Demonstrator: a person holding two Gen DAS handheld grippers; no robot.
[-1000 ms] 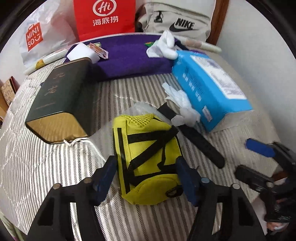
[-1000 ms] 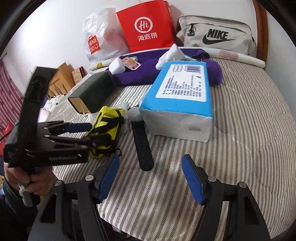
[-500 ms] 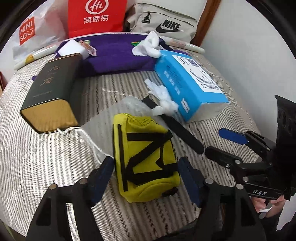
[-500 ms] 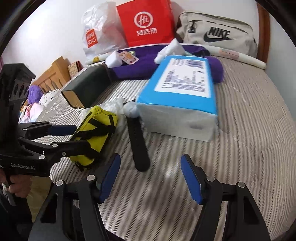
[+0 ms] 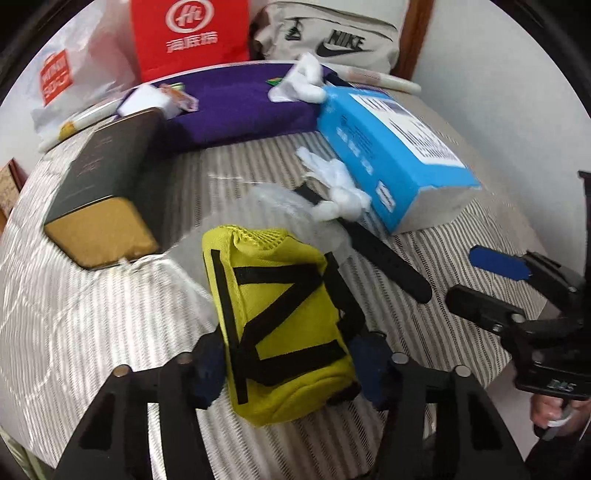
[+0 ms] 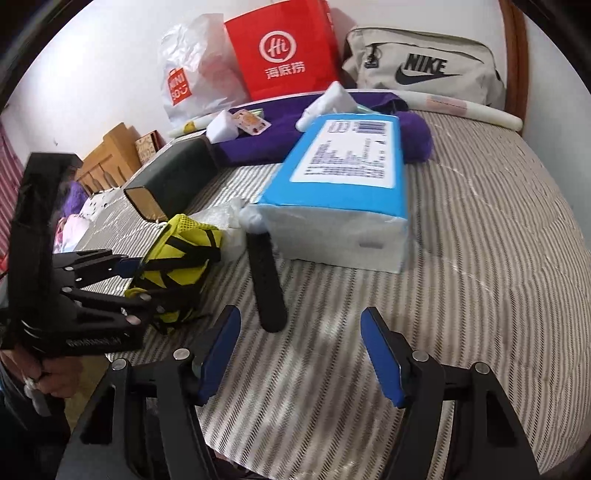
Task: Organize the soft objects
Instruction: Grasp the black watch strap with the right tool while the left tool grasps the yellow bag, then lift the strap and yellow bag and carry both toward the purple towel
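Note:
A yellow mesh pouch (image 5: 284,317) with black straps lies on the striped bed cover (image 5: 92,325). My left gripper (image 5: 288,363) has the pouch's near end between its blue pads, and the jaws are closing on it, pressing both sides. The right wrist view shows the same grip on the pouch (image 6: 177,266) by the left gripper (image 6: 144,282). My right gripper (image 6: 299,354) stands open over bare cover, just short of a black strap (image 6: 266,280). White gloves (image 5: 336,188) lie crumpled beside a blue tissue pack (image 5: 388,155).
A dark green box (image 5: 107,177) lies left of the pouch. A purple towel (image 5: 236,107) with small items stretches across the back. Behind it stand a red paper bag (image 5: 188,33), a white plastic bag (image 5: 74,74) and a grey Nike bag (image 5: 332,37). The bed edge runs near both grippers.
The left gripper's jaws widened around the yellow pouch, then came in against its sides. The right gripper stayed open and nearly still.

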